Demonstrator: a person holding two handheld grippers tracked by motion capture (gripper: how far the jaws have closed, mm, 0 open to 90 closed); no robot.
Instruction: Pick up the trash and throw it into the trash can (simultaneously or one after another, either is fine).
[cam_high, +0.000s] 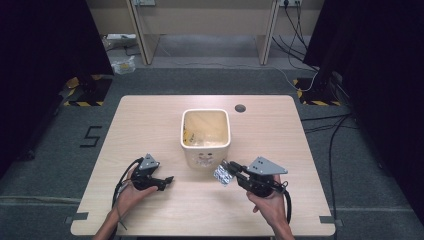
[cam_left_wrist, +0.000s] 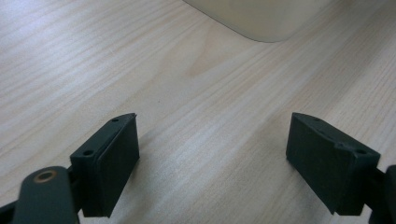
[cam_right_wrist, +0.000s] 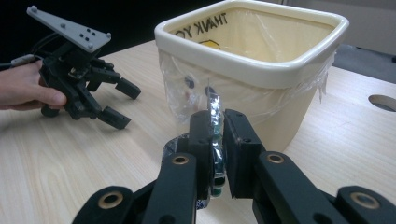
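A cream bin (cam_high: 205, 137) lined with a clear plastic bag stands at the middle of the wooden table (cam_high: 150, 120). My right gripper (cam_high: 230, 170) is shut on a silvery foil packet (cam_high: 222, 175), held just in front of the bin's near right corner. In the right gripper view the packet (cam_right_wrist: 214, 114) stands edge-on between the fingers (cam_right_wrist: 199, 135), with the bin (cam_right_wrist: 261, 70) close behind. My left gripper (cam_high: 166, 181) rests low at the front left, open and with nothing in it. Its fingers (cam_left_wrist: 112, 158) stand wide apart over bare wood.
A round cable hole (cam_high: 240, 108) lies at the table's far right. The bin's lower edge (cam_left_wrist: 261, 21) shows at the top of the left gripper view. Desk legs and cables stand on the grey floor beyond the table.
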